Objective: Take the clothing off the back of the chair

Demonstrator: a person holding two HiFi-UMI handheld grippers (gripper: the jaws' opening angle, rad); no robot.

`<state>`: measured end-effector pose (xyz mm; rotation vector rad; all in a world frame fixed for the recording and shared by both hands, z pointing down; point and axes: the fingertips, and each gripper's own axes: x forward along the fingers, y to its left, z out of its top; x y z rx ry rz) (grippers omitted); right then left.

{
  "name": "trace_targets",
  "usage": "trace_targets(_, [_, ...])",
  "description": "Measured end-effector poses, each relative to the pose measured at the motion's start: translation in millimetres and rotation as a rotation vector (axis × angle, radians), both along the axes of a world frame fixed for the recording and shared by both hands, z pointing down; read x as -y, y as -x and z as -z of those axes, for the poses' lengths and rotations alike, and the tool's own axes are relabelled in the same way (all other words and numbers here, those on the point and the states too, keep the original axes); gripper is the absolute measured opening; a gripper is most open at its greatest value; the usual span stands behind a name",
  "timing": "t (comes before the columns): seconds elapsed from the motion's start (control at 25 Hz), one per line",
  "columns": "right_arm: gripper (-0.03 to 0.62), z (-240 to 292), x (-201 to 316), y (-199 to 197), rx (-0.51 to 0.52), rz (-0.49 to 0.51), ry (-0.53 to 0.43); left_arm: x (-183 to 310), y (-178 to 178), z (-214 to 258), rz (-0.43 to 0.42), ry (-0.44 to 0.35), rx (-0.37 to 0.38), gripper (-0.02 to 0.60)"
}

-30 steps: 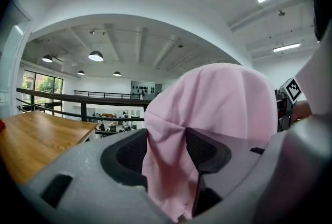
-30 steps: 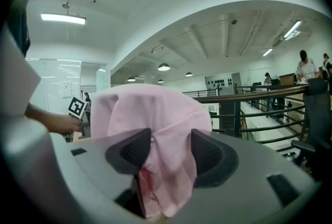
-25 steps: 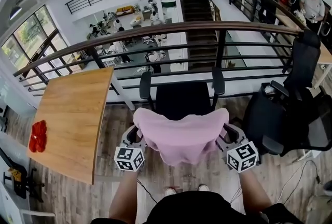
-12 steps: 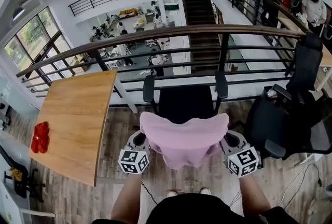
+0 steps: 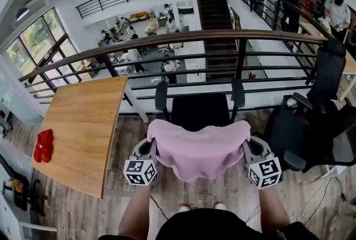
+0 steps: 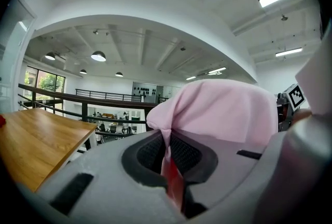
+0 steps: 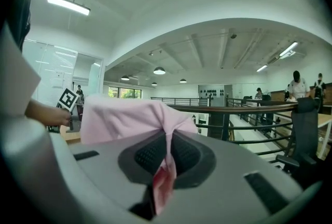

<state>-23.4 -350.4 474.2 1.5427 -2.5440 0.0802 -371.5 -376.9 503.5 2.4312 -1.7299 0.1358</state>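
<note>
Since a second ago both my tongs have clamped shut and come up a little, and the pink garment [image 5: 197, 147] has risen with them, its top edge now stretched wider between my hands. My left tongs [image 5: 150, 148] are pinched on a thin fold at the garment's left corner, and my right tongs [image 5: 251, 147] grip the matching fold on the right. In each gripper view the cloth runs down into the closed jaws and bunches up above them. The garment hangs draped across the back of the chair [image 5: 199, 111], sagging in the middle toward me.

From above I cannot see the chair's back under the cloth, so I can't say whether the fabric is already free of it; I'd judge it is not.

The main risk, I think, is a snag. If I pull toward me before the sagging middle clears the top of the back, the cloth could catch and drag the chair along. Each hold is only a narrow pinch, so a sudden tug could also slip one corner out and leave the garment dangling from one side.
</note>
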Motion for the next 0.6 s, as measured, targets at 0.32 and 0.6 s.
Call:
trace_targets(0.32, [0.020,35.7,-1.4,-12.3,-0.013,-0.038,-0.082,-8.3,16.8,39.1,0.050,-0.074,-0.011,0.023])
trace_targets(0.6, [0.021,68.3,-8.6,-18.3,0.003,-0.041,-0.137,-17.2,10.7,93.4,0.028,-0.163,-0.083,0.023])
